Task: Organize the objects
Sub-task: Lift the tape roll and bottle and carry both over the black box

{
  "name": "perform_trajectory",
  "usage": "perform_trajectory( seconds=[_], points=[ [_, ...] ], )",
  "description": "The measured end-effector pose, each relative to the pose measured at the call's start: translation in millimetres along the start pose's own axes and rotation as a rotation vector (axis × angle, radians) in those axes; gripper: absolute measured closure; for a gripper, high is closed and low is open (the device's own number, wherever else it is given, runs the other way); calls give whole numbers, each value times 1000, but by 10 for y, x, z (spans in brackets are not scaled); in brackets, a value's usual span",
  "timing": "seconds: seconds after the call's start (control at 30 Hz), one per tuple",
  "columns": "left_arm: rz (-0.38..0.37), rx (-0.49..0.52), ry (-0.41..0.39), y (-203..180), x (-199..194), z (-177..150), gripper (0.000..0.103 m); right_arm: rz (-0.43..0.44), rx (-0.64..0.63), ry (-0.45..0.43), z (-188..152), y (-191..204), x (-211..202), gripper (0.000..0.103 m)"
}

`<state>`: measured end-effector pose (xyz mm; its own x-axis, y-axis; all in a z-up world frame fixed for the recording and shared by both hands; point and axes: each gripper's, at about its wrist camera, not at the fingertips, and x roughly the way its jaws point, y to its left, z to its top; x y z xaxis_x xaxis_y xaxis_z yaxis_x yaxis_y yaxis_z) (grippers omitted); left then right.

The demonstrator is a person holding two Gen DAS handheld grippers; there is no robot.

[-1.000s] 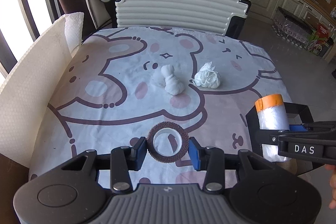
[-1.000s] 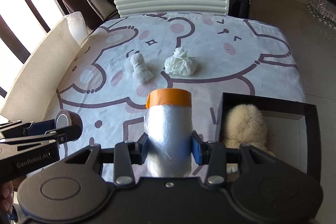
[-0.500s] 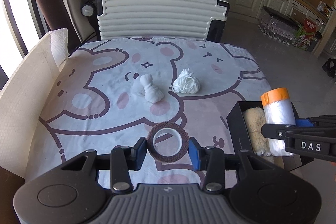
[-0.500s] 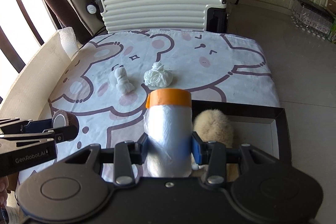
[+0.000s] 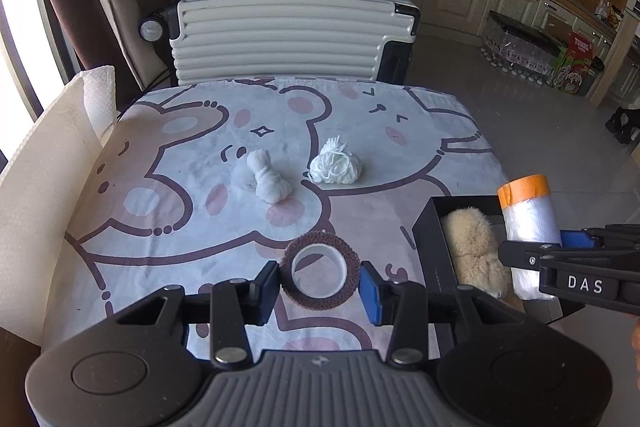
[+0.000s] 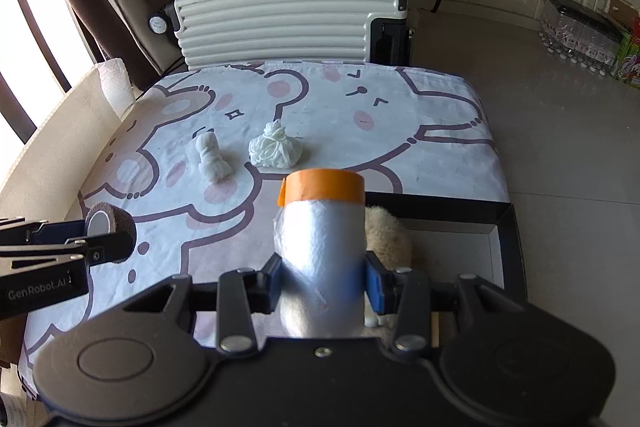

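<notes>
Two grippers are carrying loads above the bear-print cloth (image 5: 192,211) right now. On the left, the left gripper (image 5: 319,287) is clamping a brown tape ring (image 5: 319,269) between its pads, jaws drawn in narrow against the ring's outer sides. The ring is lying nearly flat, its open hole facing up toward the lens, its axis standing roughly upright, and it is hanging over the near part of the cloth.

Over on the right, the right gripper (image 6: 324,287) is squeezing a plastic-film roll (image 6: 322,259) with an orange band at its far end, pads pressing on both flanks. The roll's long axis is running forward along the fingers, orange end pointing away and up. In the left wrist view that same roll is hovering over the black box (image 5: 430,251), which is sitting at the cloth's near right edge.

Inside the box, a fluffy beige toy (image 5: 474,247) is resting against the left wall.

Farther out on the cloth, a knotted white cloth bundle (image 5: 267,177) is lying with its long axis slanting from far left to near right, and just beside it a white yarn ball (image 5: 335,165) is sitting, apart from it. Behind the table, a ribbed white suitcase (image 5: 288,35) is lying on its long side.
</notes>
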<state>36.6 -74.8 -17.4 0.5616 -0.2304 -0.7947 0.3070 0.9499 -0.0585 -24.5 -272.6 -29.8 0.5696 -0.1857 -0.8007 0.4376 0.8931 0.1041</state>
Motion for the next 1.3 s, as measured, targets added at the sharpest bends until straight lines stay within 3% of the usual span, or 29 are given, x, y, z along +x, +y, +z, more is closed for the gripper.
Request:
perform_trajectory(
  seconds=[0.23,0.9,1.3],
  points=[
    [-19,7,3,-122,39,11,59,-7,16,-12,-21,-112,-47,61],
    [-167,125,-8,-844,98,31,59,-125,133,24,-255,-847,-38,61],
    [-213,148,-13,-997,144,48,59,-166,133,89,-400,-1058,270,61]
  ],
)
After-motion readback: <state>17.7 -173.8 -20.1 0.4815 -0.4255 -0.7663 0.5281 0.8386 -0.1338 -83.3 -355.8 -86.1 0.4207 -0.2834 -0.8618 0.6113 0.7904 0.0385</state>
